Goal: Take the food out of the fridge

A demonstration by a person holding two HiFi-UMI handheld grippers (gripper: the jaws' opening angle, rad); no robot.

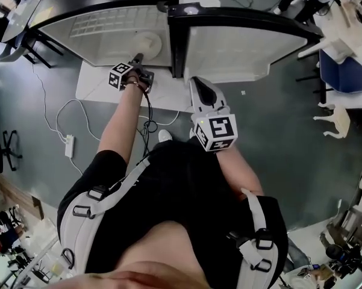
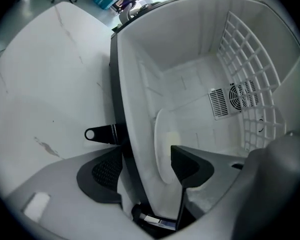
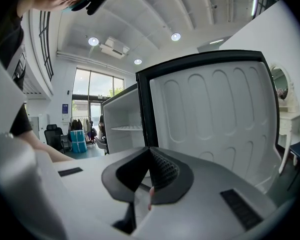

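A small fridge [image 1: 108, 23] stands open, its door [image 1: 241, 47] swung to the right. Inside lies a round white plate [image 1: 147, 43] with something pale yellow on it. My left gripper [image 1: 137, 58] reaches into the opening and stops at the plate's near rim. In the left gripper view it [image 2: 147, 166] is open, with the plate [image 2: 162, 144] and the fridge's black front edge [image 2: 119, 134] between the jaws. My right gripper [image 1: 197, 83] hangs outside, in front of the door's edge. It [image 3: 150, 171] is shut and holds nothing, facing the door's inner side [image 3: 214, 109].
A white wire shelf [image 2: 249, 59] and a fan vent [image 2: 234, 99] line the fridge's inside. The fridge stands on a white board [image 1: 96, 83]. Cables and a power strip [image 1: 69, 146] lie on the floor at left. A blue chair [image 1: 343, 71] stands at right.
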